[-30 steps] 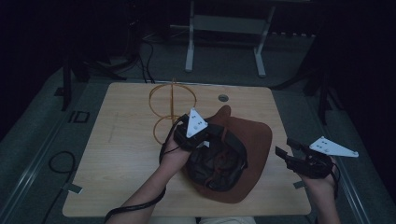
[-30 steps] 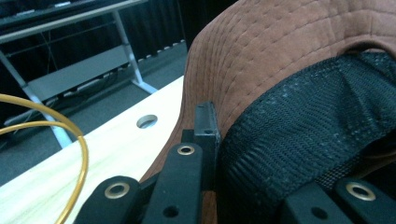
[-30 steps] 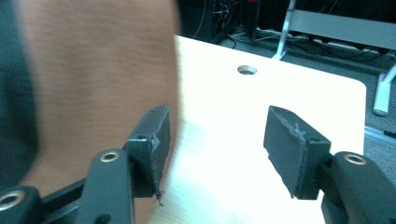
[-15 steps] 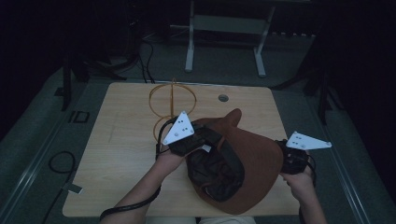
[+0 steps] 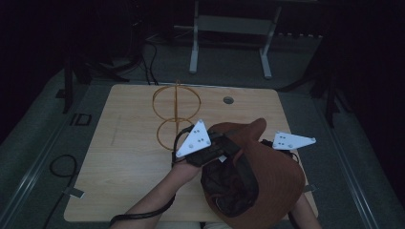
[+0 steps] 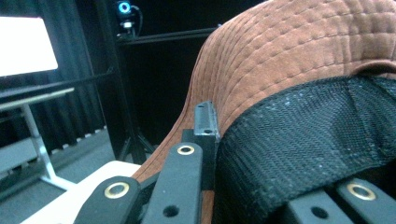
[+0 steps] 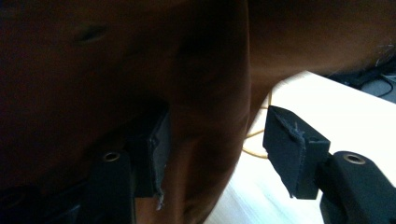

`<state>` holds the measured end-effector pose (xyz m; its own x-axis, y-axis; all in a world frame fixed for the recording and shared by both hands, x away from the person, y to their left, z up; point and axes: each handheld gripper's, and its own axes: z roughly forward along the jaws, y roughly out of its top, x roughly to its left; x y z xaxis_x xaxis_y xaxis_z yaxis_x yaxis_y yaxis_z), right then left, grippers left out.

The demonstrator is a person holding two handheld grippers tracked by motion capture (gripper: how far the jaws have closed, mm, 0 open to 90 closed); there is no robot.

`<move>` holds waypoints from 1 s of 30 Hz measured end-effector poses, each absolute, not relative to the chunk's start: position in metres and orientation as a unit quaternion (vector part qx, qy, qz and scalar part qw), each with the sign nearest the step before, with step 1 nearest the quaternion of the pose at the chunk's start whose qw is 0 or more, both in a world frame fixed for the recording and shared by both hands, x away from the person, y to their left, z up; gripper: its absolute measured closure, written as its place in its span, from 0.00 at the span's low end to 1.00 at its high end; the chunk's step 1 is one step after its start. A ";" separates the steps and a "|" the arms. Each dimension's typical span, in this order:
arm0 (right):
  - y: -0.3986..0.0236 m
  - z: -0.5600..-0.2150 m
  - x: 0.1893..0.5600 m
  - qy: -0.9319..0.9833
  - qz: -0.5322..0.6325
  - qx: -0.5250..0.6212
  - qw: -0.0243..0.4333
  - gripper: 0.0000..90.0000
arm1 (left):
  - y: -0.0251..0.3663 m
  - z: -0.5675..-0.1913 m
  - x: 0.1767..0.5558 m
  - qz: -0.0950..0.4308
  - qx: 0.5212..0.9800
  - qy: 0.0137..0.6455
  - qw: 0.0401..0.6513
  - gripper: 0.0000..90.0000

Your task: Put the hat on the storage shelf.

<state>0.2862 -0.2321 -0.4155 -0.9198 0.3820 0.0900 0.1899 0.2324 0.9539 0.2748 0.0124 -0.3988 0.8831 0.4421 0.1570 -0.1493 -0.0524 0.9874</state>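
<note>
Dim-lit table (image 5: 124, 157): left gripper (image 5: 217, 151) clamps hat (image 5: 272, 186); right gripper (image 7: 219, 154), at three o'clock, spread, should bite brim squarely.

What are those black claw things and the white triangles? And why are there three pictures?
A person sits at a wooden table and holds a pinching tool in each hand. The white triangles are plates on top of those tools. One picture comes from a camera above; the other two come from small cameras riding on each tool, looking along its black jaws. The left gripper pinches the edge of a brown hat with a black lining. The right gripper is open, with hat cloth between its jaws. A thin golden wire stand stands on the table behind.
</note>
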 end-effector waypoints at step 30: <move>-0.245 -0.405 0.288 0.762 0.620 0.167 0.076 0.97 | 0.024 -0.393 0.280 0.213 0.716 0.128 0.653 0.53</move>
